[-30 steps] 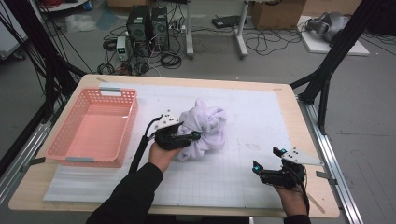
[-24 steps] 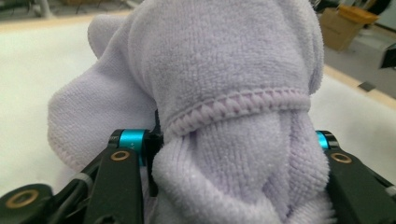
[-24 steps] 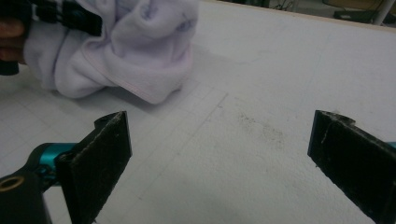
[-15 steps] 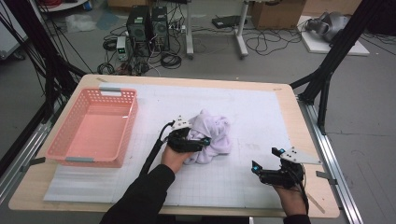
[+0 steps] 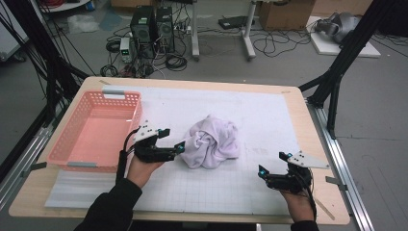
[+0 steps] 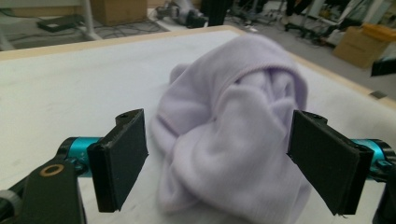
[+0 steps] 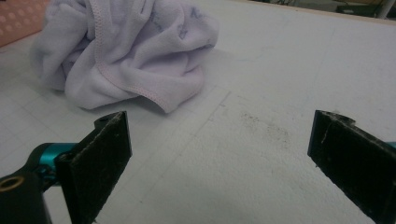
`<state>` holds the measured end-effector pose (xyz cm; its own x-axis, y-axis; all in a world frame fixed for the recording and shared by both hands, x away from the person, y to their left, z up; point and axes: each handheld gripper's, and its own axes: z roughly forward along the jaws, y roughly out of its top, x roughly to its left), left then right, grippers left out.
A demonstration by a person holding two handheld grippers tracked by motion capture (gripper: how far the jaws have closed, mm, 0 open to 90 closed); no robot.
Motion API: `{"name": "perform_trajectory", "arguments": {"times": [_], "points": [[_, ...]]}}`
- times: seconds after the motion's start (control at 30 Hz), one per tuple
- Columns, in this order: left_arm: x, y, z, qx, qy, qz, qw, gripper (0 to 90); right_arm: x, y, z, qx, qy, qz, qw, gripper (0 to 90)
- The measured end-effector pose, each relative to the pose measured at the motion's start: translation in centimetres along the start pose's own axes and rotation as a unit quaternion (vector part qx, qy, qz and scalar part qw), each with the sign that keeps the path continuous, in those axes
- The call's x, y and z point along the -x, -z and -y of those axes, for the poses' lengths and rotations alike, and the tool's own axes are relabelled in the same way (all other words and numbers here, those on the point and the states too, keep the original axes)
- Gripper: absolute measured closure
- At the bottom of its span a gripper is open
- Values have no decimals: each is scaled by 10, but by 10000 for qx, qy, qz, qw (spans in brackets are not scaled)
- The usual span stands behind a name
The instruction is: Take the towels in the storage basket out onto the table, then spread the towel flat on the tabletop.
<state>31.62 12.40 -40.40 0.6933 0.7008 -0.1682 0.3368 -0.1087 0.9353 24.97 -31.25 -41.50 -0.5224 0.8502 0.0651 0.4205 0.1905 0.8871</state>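
Note:
A crumpled pale lilac towel (image 5: 212, 142) lies in a heap on the white grid mat (image 5: 211, 195) near the table's middle. My left gripper (image 5: 173, 139) sits just left of the towel, pointing at it. Its jaws have just been opening and stand wide; in the left gripper view the towel (image 6: 233, 140) lies beyond the left gripper (image 6: 218, 116) and neither pad presses on it. My right gripper (image 5: 273, 163) rests at the front right, open, nothing between its jaws. In the right gripper view the towel (image 7: 126, 51) lies ahead to the left of the right gripper (image 7: 219, 116).
A pink plastic basket (image 5: 62, 155) stands on the table's left side, just behind my left hand. The wooden table edge (image 5: 317, 144) runs along the right, with black frame posts (image 5: 337, 72) beyond it. Cables and computer cases sit on the floor behind.
My left gripper has let go of the towel and pulled back left toward the basket, jaws now wide. The towel has settled into a lower heap. The right gripper has stayed put.

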Motion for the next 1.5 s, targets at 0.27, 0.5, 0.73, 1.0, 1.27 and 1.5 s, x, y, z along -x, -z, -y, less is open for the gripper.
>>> {"name": "perform_trajectory", "arguments": {"times": [0.27,0.5,0.73,1.0,1.27,1.5], "points": [[-7,22,22,64,98,-60,9999,207,-1,-8,-3,-36,44,-17,10000,49],[-1,28,19,180,51,-56,9998,207,0,-2,-2,11,1,41,10000,49],[0,31,20,165,30,-55,9998,206,-2,-4,-3,-28,13,30,10000,49],[-2,28,24,181,76,60,9998,205,-1,-7,-3,-39,6,8,10000,49],[1,25,28,85,37,67,9999,205,-3,-11,-4,-23,-3,19,10000,50],[1,24,29,61,38,127,9999,240,-8,-24,-11,-107,79,12,9999,209]]}}
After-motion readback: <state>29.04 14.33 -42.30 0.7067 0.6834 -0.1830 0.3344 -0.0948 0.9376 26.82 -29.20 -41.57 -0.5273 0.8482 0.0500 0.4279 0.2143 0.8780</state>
